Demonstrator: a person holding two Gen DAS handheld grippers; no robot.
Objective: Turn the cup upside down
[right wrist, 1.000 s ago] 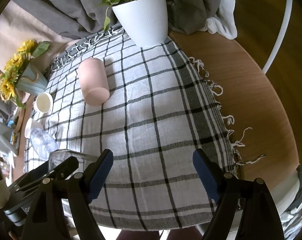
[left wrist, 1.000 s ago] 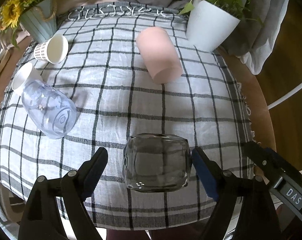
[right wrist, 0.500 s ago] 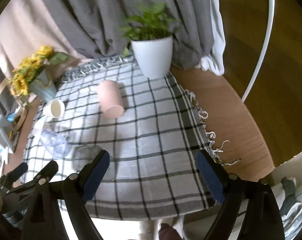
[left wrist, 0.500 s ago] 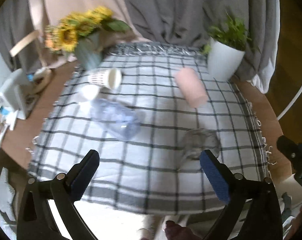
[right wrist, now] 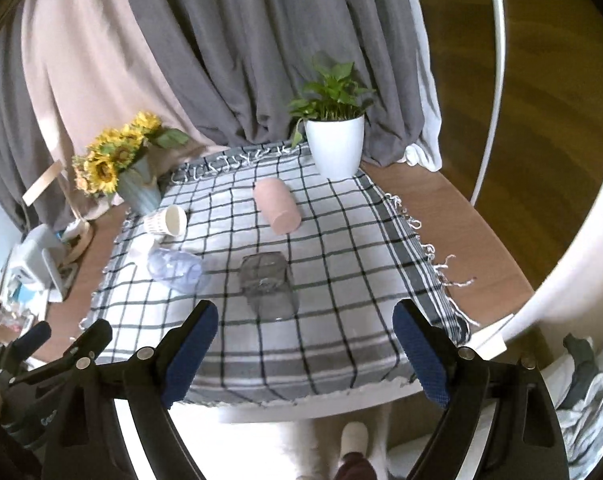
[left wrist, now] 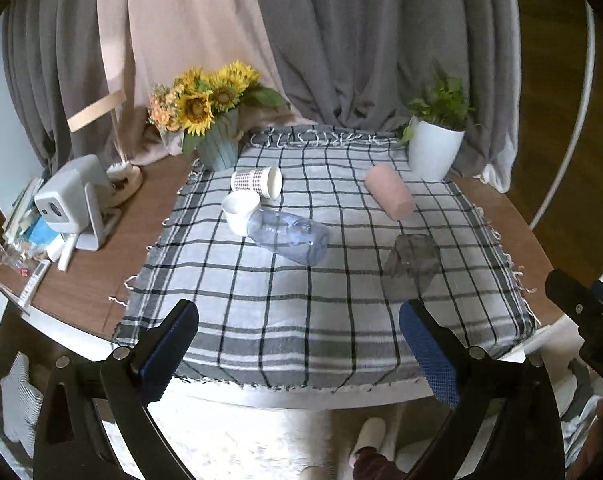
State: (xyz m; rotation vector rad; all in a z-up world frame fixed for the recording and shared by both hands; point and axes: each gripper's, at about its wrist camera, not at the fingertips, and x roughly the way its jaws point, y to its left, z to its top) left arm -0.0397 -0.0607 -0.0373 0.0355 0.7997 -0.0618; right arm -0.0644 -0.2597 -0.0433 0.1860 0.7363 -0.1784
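Ribbed pale-blue vase of sunflowers point(left wrist: 217, 148) stands at the bench's far left corner. On the checked woven cloth point(left wrist: 301, 304), toward the right: a dotted paper cup point(left wrist: 257, 182) on its side, a clear bluish bottle point(left wrist: 289, 236), the smoky glass cup point(right wrist: 267, 280) standing mouth-down near the front edge, a matte pink cylinder point(left wrist: 389, 192), a white plant pot point(left wrist: 435, 152). Left gripper point(left wrist: 297, 356) and right gripper point(right wrist: 303, 356) hang off the front edge, jaws spread, holding nothing.

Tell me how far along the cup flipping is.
Done: unclear; the grey glass may be inverted or on its side. In hand: nothing; left tongs and right tongs are open. Left: pink cup, blue cup, paper cup lie sideways.
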